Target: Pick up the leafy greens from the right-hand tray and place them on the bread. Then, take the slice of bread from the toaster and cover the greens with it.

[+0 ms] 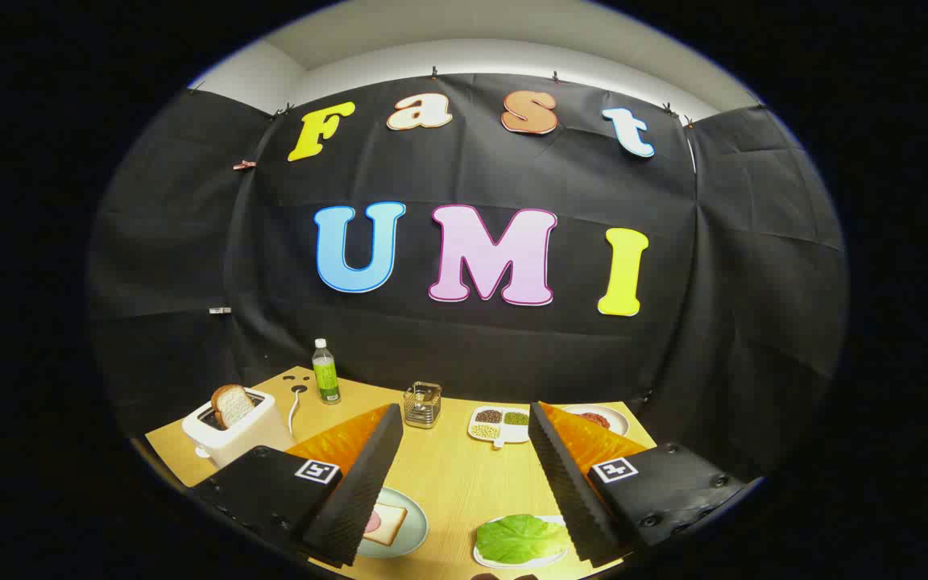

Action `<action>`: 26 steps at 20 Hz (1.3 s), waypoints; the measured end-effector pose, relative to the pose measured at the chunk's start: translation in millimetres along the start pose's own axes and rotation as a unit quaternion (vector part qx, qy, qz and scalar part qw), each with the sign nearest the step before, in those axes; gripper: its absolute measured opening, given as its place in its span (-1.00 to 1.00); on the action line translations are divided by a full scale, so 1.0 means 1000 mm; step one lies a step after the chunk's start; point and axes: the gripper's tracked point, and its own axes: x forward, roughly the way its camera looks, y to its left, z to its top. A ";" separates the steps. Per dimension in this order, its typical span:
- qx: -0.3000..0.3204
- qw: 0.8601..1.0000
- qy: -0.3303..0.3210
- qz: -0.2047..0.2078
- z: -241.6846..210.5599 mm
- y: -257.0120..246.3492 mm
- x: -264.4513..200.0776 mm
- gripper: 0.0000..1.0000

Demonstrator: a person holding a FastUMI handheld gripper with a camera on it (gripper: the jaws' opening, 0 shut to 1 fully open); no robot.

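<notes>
Wooden table (456, 475), tool (464, 463) wide open — empty

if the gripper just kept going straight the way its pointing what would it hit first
Probably the divided dish of beans and grains, lying beyond the open, empty fingers across bare table. The wire holder stands just beside that line. Depth is hard to judge in this fisheye view.

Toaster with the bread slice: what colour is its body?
White; the toaster shows best in the gripper view, beyond the open tool.
</notes>
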 end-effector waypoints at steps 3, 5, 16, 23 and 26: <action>0.002 1.000 0.003 -0.001 -0.002 0.002 -0.002 0.95; 0.004 1.000 0.005 -0.001 -0.002 0.005 -0.003 0.95; -0.001 1.000 0.015 -0.025 -0.011 0.010 -0.009 0.95; -0.007 0.999 0.042 -0.026 -0.036 -0.012 -0.011 0.95; -0.002 0.997 0.074 -0.021 -0.064 -0.027 -0.007 0.95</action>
